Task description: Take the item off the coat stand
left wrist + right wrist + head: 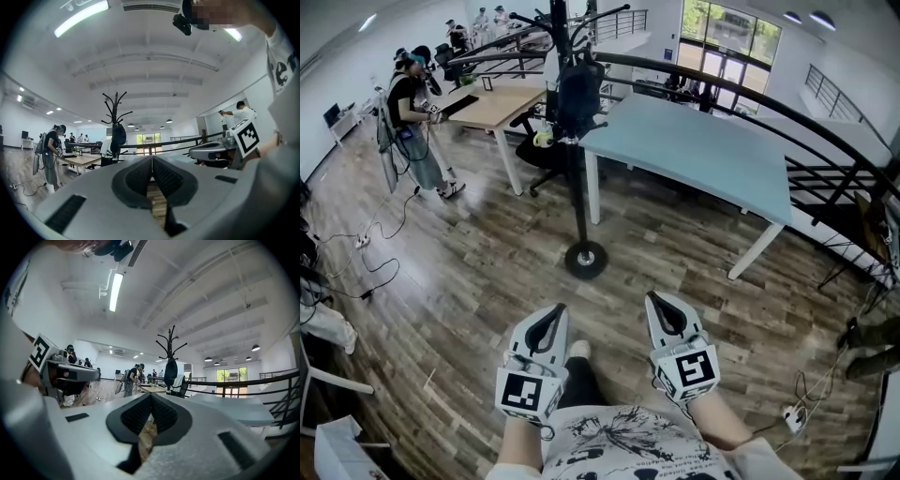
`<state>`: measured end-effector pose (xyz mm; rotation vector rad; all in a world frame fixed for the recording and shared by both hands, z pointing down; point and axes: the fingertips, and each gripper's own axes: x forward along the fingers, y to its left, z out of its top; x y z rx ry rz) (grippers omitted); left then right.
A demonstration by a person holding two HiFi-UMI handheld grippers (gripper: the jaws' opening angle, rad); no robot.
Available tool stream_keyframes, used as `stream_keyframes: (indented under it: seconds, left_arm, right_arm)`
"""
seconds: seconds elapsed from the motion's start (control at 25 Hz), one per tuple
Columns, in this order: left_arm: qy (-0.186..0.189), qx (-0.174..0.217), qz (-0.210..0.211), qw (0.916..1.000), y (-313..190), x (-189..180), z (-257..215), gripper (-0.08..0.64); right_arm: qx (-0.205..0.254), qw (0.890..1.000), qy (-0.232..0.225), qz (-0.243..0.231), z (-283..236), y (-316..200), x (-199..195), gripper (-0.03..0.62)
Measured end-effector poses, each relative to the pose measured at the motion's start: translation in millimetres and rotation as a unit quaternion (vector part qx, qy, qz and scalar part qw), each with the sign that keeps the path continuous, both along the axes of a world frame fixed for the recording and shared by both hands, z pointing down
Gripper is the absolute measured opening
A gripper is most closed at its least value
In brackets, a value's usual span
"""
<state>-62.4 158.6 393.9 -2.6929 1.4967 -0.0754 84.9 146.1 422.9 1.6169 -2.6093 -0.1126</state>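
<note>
A black coat stand rises from a round base on the wood floor ahead of me, with a dark bag hanging near its top. Both gripper views show the same stand far off, the dark bag on it. My left gripper and right gripper are held low in front of my body, well short of the stand. Each one's jaws meet at the tips, with nothing between them.
A light blue table stands just right of the stand, a wooden desk and an office chair behind it. A person stands at the left. Cables lie on the floor at left, a power strip at right. A black railing curves behind.
</note>
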Motion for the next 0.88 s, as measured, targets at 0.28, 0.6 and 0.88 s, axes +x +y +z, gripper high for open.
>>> stream_keyframes:
  seconds: [0.28, 0.6, 0.88]
  left_arm:
    - [0.008, 0.004, 0.015, 0.9999, -122.3, -36.8, -8.7, 0.005]
    - [0.011, 0.020, 0.023, 0.9995, -288.9, -88.2, -23.3, 0.005]
    - [0.008, 0.011, 0.037, 0.9992, -376.3, -95.8, -18.7, 0.005]
  right_arm:
    - [0.009, 1.000, 0.010, 0.009, -10.8, -119.0, -37.6, -0.006]
    - [0.009, 1.000, 0.010, 0.016, -16.9, -278.0, -89.3, -0.006]
    - [0.014, 1.000, 0.015, 0.018, -20.8, -360.3, -104.1, -0.006]
